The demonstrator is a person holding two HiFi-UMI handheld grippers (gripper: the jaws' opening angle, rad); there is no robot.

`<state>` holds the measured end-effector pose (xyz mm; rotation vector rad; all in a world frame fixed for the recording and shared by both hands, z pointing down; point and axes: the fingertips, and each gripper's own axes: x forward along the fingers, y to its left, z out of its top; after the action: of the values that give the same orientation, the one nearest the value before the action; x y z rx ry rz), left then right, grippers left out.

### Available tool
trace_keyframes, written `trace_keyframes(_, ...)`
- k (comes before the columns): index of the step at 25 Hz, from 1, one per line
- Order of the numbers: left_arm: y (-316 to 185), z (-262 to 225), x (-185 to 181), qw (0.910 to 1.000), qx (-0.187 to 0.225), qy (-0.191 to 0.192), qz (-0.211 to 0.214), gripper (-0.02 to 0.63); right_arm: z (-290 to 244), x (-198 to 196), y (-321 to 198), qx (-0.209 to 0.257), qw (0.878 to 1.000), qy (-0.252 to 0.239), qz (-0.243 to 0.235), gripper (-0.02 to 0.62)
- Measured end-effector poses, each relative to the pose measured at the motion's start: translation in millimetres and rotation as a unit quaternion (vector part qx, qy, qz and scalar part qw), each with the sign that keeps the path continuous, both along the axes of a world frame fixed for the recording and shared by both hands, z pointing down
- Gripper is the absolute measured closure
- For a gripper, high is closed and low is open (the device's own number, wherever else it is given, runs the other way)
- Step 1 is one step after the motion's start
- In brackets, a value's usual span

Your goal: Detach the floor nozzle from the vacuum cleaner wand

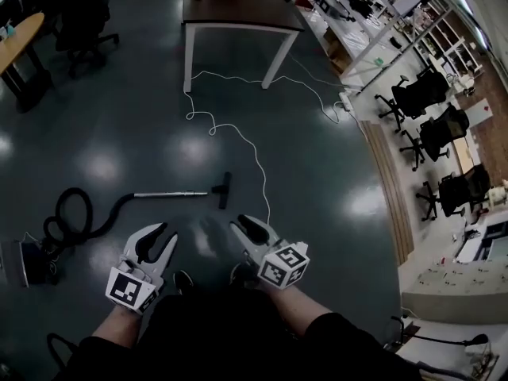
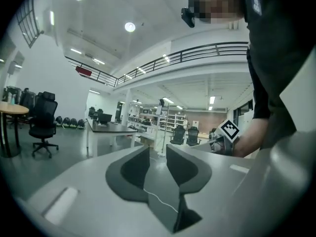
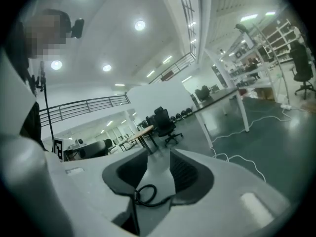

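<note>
The vacuum wand [image 1: 168, 194] lies flat on the dark floor, with the black floor nozzle [image 1: 223, 190] fitted on its right end. Its black hose [image 1: 75, 215] coils left toward the vacuum body [image 1: 24, 262]. Both grippers are held up in the air well short of the wand. My left gripper [image 1: 168, 233] is open with a narrow gap and nothing in it; in the left gripper view [image 2: 157, 163] only floor and a white cable show between the jaws. My right gripper [image 1: 248, 225] is likewise open and empty [image 3: 159, 168], with the hose loop [image 3: 146, 194] seen far below through the gap.
A white cable [image 1: 255, 153] snakes from a dark table with white legs [image 1: 274, 22] toward my feet [image 1: 182, 280]. A round wooden table [image 1: 16, 42] and a black chair [image 1: 79, 22] stand at the left. Office chairs [image 1: 421, 94] and workbenches line the right side.
</note>
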<state>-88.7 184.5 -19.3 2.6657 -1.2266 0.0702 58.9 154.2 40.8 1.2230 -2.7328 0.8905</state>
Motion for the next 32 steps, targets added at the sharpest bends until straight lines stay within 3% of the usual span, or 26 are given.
trace_keyframes(6,27,-54,42,0.9987,0.042,0.029,-0.007,0.603,-69,-2,36,0.102,0.994,-0.002,-0.044,0.588)
trace_keyframes(13,51,-75,107,0.9975,0.062,0.027,0.02,0.604,-120,25,72,0.214,0.973,-0.004,-0.085,0.595)
trace_keyframes(21,69,-75,143,0.9978,0.051,0.011,0.041,0.604,-125,33,84,0.218,0.971,-0.013,-0.101,0.595)
trace_keyframes(32,71,-69,137,0.9988,0.038,-0.002,0.031,0.604,-128,24,93,0.217,0.97,-0.013,-0.104,0.595)
